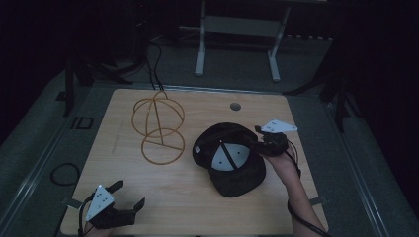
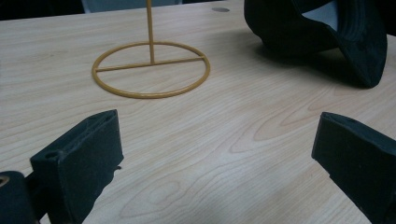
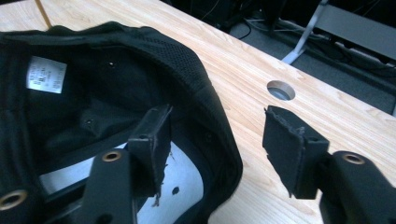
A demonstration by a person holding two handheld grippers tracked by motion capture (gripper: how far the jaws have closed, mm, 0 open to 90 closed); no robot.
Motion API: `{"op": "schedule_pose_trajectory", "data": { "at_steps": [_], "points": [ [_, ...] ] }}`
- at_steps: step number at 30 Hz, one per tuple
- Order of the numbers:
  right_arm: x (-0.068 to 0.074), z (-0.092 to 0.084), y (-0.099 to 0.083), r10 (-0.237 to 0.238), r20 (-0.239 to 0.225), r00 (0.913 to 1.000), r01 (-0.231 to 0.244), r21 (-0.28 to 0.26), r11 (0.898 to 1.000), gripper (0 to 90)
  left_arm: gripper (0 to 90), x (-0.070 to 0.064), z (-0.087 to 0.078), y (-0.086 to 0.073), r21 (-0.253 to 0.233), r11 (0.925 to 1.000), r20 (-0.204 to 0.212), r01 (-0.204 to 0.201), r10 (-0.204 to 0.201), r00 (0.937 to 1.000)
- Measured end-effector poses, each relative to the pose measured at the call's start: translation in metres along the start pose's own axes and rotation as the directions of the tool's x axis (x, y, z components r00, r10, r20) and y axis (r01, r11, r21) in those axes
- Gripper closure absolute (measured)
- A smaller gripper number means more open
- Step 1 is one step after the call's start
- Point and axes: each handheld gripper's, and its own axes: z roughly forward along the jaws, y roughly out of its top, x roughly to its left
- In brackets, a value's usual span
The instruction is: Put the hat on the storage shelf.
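Worktop point(image 1: 197, 197): light wood, cable hole near far edge.
Cap point(image 1: 237, 177): black, upside down, right half near right edge.
Wire stand point(image 1: 159, 129): gold, far-left part.
Right gripper point(image 3: 217, 140): jaws straddle cap's rim, pads not pressing.
Left gripper point(image 2: 215, 154): near-left corner, jaws wide, nothing between.

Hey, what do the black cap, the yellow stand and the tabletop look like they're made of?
Black cap: looks like matte woven fabric, with a mesh-textured band along the rim, a sewn label and a pale stiff lining inside.
Yellow stand: thin rigid rods bent into rings, probably painted metal wire; the colour is even and slightly glossy.
Tabletop: pale wood grain, smooth and flat, possibly laminate rather than solid wood.
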Motion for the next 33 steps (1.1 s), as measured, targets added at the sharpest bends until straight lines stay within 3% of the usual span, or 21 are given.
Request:
{"op": "schedule_pose_trajectory", "data": {
  "at_steps": [4, 9, 14, 18, 21, 29, 33],
  "points": [
    [0.001, 0.012, 0.002, -0.04, 0.004, 0.9992, 0.04, 0.027, 0.999, 52.2, 2.2, 0.0, 0.001, -0.001, 0.002, 1.0, 0.002, -0.005, 0.005, 1.0],
    [0.001, 0.023, 0.004, -0.064, 0.002, 0.998, 0.063, 0.057, 0.996, 54.7, 2.2, 0.001, 0.001, -0.002, 0.007, 1.0, 0.003, -0.005, 0.005, 1.0],
    [0.004, 0.037, 0.003, -0.137, -0.002, 0.9906, 0.136, 0.115, 0.984, 59.9, 2.2, 0.001, 0.002, -0.002, 0.007, 1.0, 0.004, -0.002, 0.002, 1.0],
    [0.009, 0.043, 0.002, -0.197, 0.032, 0.9798, 0.19, 0.164, 0.968, 70.8, 2.2, 0.002, 0.001, -0.002, 0.006, 1.0, 0.001, -0.001, 0.001, 1.0],
    [0.007, 0.044, 0.003, -0.184, 0.024, 0.9826, 0.178, 0.17, 0.969, 86.4, 2.2, 0.002, 0.001, -0.003, 0.008, 1.0, 0.001, 0.003, -0.003, 1.0],
    [0.007, 0.035, 0.006, -0.086, -0.022, 0.9961, 0.088, 0.102, 0.991, 88.5, 2.2, 0.002, 0.002, -0.003, 0.01, 0.9999, 0.006, 0.006, -0.006, 1.0],
    [0.01, 0.027, 0.01, -0.047, -0.057, 0.9973, 0.05, 0.062, 0.997, 88.6, 2.2, 0.002, 0.002, -0.003, 0.011, 0.9999, 0.007, 0.008, -0.008, 0.9999]
  ]
}}
